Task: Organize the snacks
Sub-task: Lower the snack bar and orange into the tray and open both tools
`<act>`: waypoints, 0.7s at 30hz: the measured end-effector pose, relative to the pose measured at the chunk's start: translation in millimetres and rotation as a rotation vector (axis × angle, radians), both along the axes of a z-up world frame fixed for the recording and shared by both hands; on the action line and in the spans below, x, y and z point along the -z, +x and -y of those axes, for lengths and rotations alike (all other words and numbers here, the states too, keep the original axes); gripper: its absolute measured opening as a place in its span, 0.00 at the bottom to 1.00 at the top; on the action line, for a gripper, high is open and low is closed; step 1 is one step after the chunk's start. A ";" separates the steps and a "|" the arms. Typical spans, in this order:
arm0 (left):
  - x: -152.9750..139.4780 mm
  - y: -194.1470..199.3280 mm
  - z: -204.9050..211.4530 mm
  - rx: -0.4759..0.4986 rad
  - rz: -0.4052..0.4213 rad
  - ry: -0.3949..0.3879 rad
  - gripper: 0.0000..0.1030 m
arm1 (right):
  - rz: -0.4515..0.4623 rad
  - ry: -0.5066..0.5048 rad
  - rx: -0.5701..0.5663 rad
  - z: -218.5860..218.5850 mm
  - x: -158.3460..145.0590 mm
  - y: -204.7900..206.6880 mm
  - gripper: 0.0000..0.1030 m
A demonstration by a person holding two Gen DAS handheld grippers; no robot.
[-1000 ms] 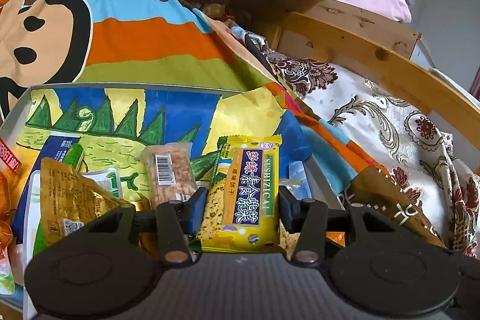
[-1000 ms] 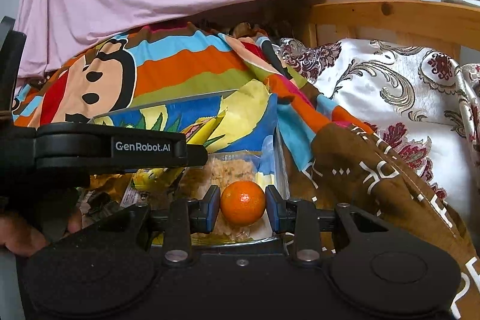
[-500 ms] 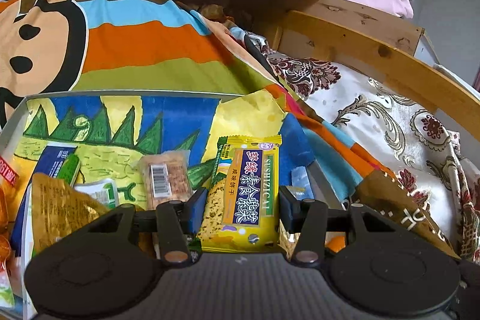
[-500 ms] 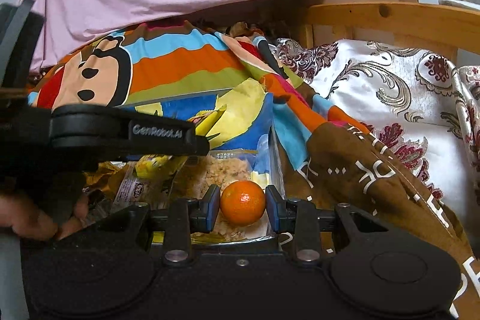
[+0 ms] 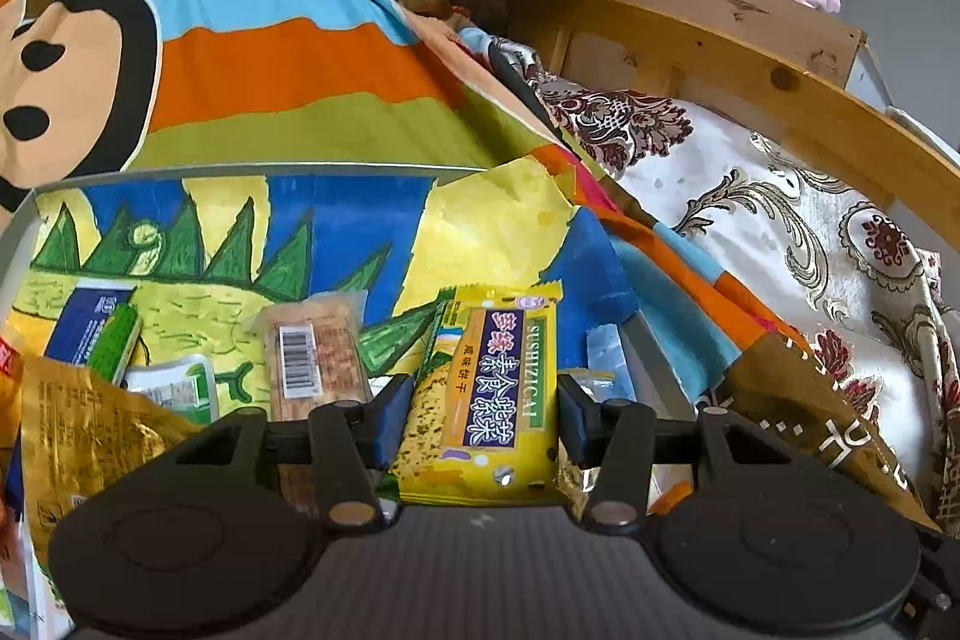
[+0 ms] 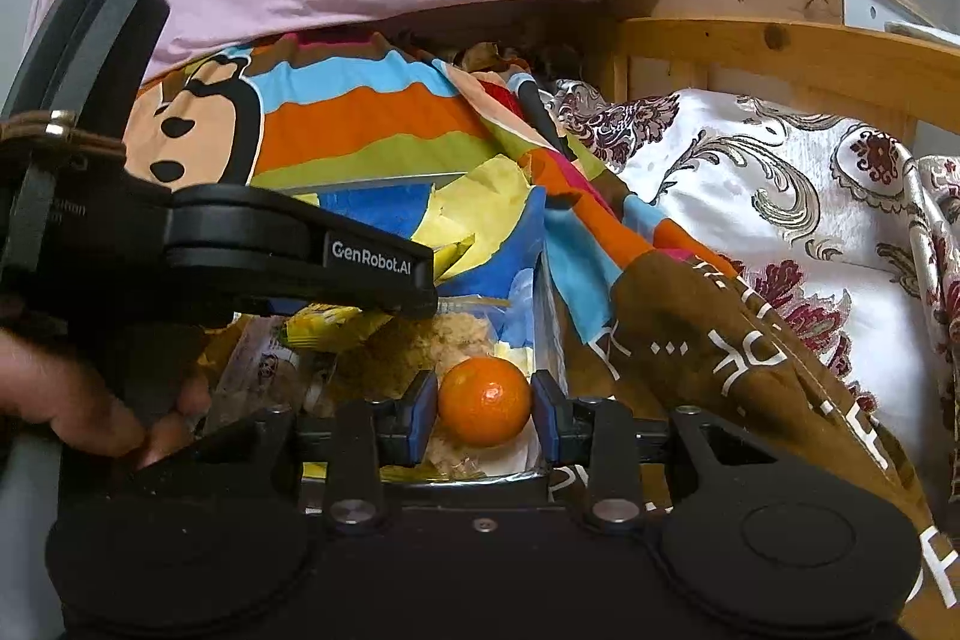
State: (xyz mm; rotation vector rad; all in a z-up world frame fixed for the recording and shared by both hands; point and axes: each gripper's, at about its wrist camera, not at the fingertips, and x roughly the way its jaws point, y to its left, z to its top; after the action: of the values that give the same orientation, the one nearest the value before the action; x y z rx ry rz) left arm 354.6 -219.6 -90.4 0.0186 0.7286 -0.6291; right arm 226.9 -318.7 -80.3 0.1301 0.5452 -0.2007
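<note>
Two claws work over one clear plastic bin [image 5: 651, 358] lined with a bright dinosaur drawing, which sits on a bed under a striped cartoon blanket [image 5: 288, 82]. The left claw [image 5: 480, 415] is closed on a yellow biscuit packet [image 5: 489, 391] with a purple label, holding it flat above the bin's right half. Inside the bin, left of that packet, lie a clear-wrapped snack bar [image 5: 315, 355] with a barcode, a blue packet [image 5: 90, 322] and a gold foil packet [image 5: 78, 436]. The right claw [image 6: 485, 411] grips a small orange [image 6: 485, 409] between its blue pads, just above the bin's near right corner, where a bag of crumbly beige snack [image 6: 459, 340] lies beneath it. A floral cream quilt [image 6: 750, 196] lies right of the bin, with the wooden bed rail [image 6: 780, 58] behind.
</note>
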 end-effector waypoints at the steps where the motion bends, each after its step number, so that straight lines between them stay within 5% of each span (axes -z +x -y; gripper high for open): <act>1: -0.1 -0.4 0.0 -0.001 0.001 0.000 0.53 | 0.000 0.000 0.000 0.0 -0.1 -0.1 0.35; 21: -15.4 -4.3 -13.2 -0.028 0.004 -0.033 0.76 | 0.018 0.015 -0.008 -0.1 -3.8 -3.6 0.46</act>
State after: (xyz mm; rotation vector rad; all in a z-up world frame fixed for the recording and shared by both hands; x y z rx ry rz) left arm 350.2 -206.4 -75.0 -0.0203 0.7136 -0.6138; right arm 223.4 -318.6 -76.4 0.1444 0.5290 -0.1875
